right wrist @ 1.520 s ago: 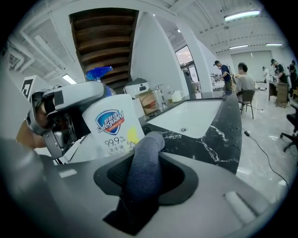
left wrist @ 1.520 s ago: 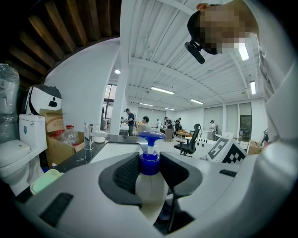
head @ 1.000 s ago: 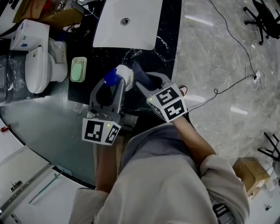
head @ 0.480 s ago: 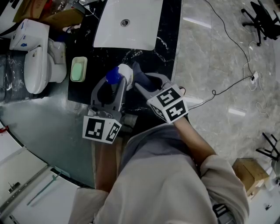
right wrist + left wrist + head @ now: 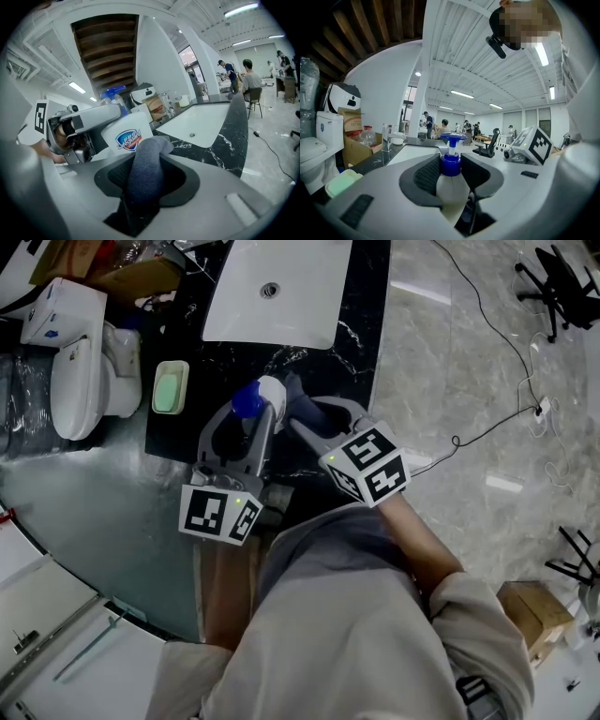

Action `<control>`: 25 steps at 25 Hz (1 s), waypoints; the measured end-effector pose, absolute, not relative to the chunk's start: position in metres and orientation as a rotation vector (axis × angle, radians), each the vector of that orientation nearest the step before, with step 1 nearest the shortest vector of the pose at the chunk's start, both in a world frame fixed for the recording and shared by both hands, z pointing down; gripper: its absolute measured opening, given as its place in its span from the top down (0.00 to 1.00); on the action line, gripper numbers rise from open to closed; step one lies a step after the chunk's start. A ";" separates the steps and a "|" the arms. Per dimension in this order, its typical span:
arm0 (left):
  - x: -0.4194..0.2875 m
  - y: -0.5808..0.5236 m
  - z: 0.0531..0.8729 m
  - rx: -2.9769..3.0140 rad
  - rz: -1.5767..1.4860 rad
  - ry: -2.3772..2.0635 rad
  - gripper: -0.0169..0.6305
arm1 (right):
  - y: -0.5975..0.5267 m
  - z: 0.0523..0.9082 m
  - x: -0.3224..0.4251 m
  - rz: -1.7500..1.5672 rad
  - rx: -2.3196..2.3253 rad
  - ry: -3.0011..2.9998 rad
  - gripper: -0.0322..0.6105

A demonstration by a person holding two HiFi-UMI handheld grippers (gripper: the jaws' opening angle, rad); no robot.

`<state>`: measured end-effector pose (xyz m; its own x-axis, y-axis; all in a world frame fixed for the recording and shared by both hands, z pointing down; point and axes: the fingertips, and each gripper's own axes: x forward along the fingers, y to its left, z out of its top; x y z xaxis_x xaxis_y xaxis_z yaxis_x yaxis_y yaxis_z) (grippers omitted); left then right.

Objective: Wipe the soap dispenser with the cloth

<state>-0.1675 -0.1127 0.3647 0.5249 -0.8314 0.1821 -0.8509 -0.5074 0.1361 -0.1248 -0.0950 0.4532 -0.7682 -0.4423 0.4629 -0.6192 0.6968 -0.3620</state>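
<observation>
The soap dispenser (image 5: 266, 396) is a white bottle with a blue pump (image 5: 451, 154). It is held above the black counter, with my left gripper (image 5: 246, 418) shut on its body just below the blue collar. My right gripper (image 5: 302, 414) is shut on a rolled dark grey cloth (image 5: 145, 171). The cloth's tip rests against the bottle's labelled side (image 5: 127, 136), just right of the dispenser in the head view. The dispenser's lower part is hidden by the left jaws.
A white sink basin (image 5: 272, 292) is set in the black marble counter (image 5: 361, 324) beyond the grippers. A green soap dish (image 5: 170, 388) lies left of the dispenser. A white toilet (image 5: 80, 367) stands at far left. Cables run across the marble floor (image 5: 469, 352) to the right.
</observation>
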 end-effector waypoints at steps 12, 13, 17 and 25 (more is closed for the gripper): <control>-0.170 -0.113 0.364 2.551 0.115 -1.428 0.76 | -0.092 0.425 -0.126 0.675 0.815 -2.615 0.73; -0.170 -0.113 0.364 2.550 0.113 -1.428 0.76 | -0.092 0.423 -0.127 0.671 0.813 -2.620 0.73; -0.170 -0.113 0.364 2.551 0.111 -1.426 0.76 | -0.092 0.414 -0.127 0.652 0.809 -2.634 0.73; -0.170 -0.114 0.363 2.551 0.107 -1.420 0.76 | -0.094 0.403 -0.126 0.628 0.812 -2.656 0.73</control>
